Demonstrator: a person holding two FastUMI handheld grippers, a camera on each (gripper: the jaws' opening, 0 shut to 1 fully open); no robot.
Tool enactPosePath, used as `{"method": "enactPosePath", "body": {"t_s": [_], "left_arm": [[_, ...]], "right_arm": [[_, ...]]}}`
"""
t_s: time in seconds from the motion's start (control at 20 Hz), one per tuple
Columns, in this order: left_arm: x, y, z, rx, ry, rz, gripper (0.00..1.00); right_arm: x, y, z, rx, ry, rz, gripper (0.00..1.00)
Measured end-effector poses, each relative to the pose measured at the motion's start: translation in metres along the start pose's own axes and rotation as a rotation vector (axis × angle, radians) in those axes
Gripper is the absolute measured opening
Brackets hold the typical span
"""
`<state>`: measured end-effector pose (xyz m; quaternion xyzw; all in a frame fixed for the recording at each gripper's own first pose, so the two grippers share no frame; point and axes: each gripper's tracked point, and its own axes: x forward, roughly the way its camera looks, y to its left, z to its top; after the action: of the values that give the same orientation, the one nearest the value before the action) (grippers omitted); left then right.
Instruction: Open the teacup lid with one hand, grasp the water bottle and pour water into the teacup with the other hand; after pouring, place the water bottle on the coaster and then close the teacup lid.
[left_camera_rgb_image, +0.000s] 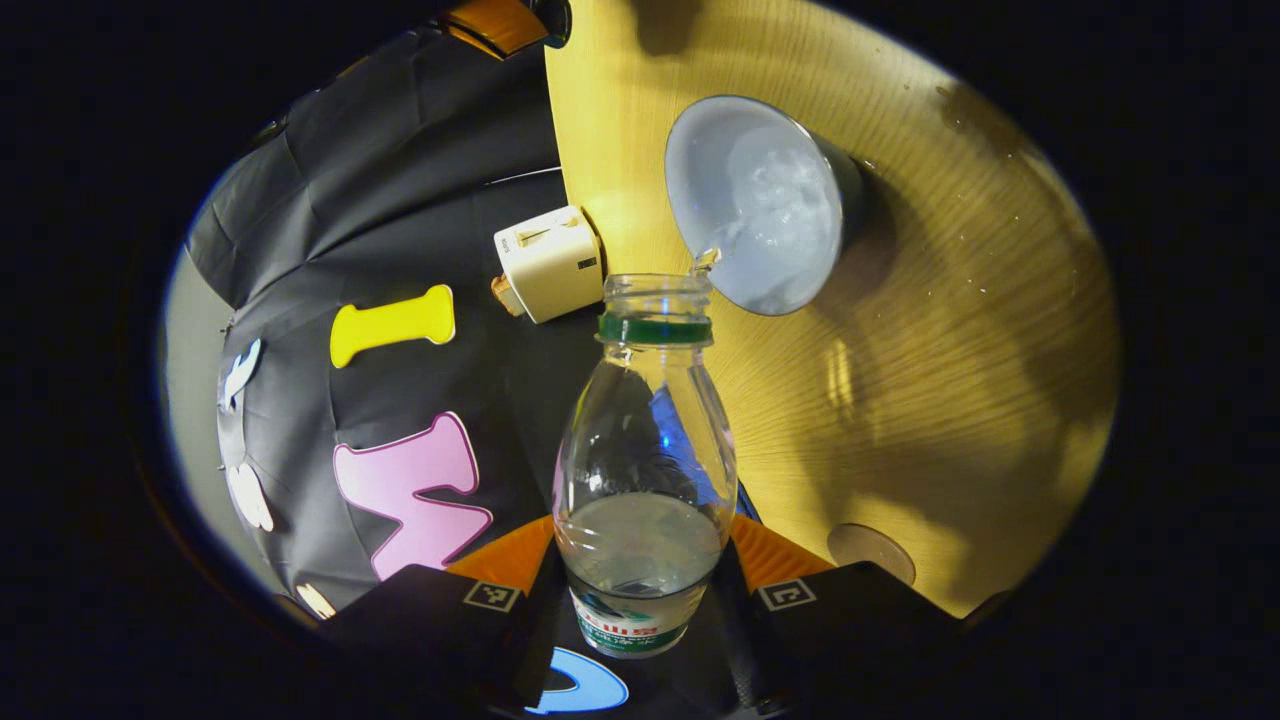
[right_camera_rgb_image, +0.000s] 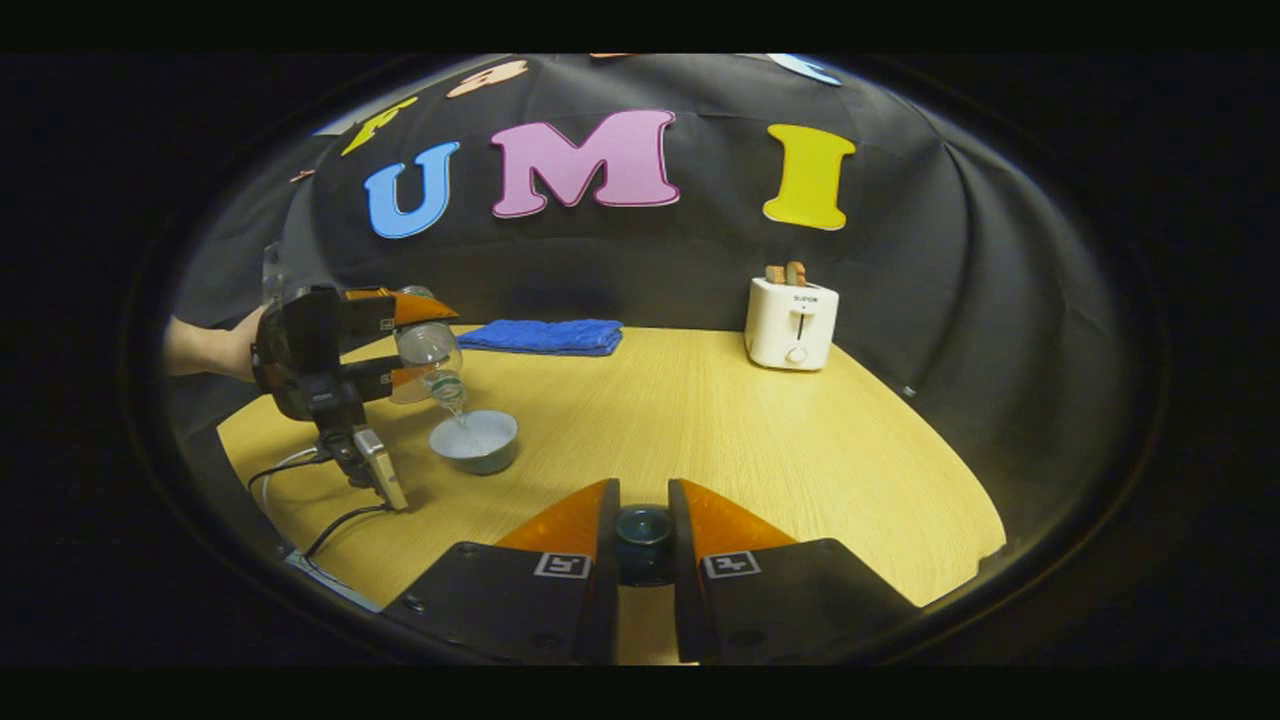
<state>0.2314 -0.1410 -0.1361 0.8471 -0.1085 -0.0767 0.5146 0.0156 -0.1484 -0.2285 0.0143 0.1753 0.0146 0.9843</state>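
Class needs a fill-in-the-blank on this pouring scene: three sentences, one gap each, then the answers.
1. The left claw tilts the water bottle over the ____.
2. The right claw grips the teacup's ____.
3. Behind the teacup, a folded blue ____ lies on the table.

Answers: teacup; lid; towel

A clear bottle (left_camera_rgb_image: 645, 470) with a green neck ring and a green-and-red label sits at the centre of the left gripper view. At upper centre is a pale grey-blue cup (left_camera_rgb_image: 755, 205) on a yellow wood-grain table (left_camera_rgb_image: 960, 330), with a round tan coaster (left_camera_rgb_image: 872, 548) at lower right. In the right gripper view, a white toaster (right_camera_rgb_image: 792, 322) stands right of centre, a blue cloth (right_camera_rgb_image: 545, 336) left of centre, and a dark teal lid (right_camera_rgb_image: 643, 540) at the bottom.
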Motion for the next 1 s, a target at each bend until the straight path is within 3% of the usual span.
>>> {"method": "enactPosePath", "body": {"t_s": [0.05,0.1,0.2,0.3,0.6,1.0], "left_arm": [[0.000,0.002,0.000,0.009,-0.004,0.005,0.71],[0.002,0.006,0.000,0.015,-0.007,0.009,0.71],[0.000,0.011,-0.001,0.028,-0.010,0.012,0.71],[-0.001,0.013,-0.001,0.039,-0.012,0.013,0.71],[0.000,0.020,0.002,0.082,-0.032,0.014,0.71],[0.004,0.022,0.010,0.131,-0.047,0.001,0.71]], "right_arm": [[0.000,0.001,0.001,0.003,-0.001,0.000,0.26],[0.000,0.002,0.002,0.007,-0.003,0.000,0.31],[-0.002,0.003,0.003,0.015,-0.006,-0.002,0.31],[-0.005,0.006,0.005,0.020,-0.010,-0.001,0.22],[-0.013,0.006,0.005,0.033,-0.011,-0.005,0.21],[-0.024,0.004,0.005,0.050,-0.014,-0.016,0.31]]}}
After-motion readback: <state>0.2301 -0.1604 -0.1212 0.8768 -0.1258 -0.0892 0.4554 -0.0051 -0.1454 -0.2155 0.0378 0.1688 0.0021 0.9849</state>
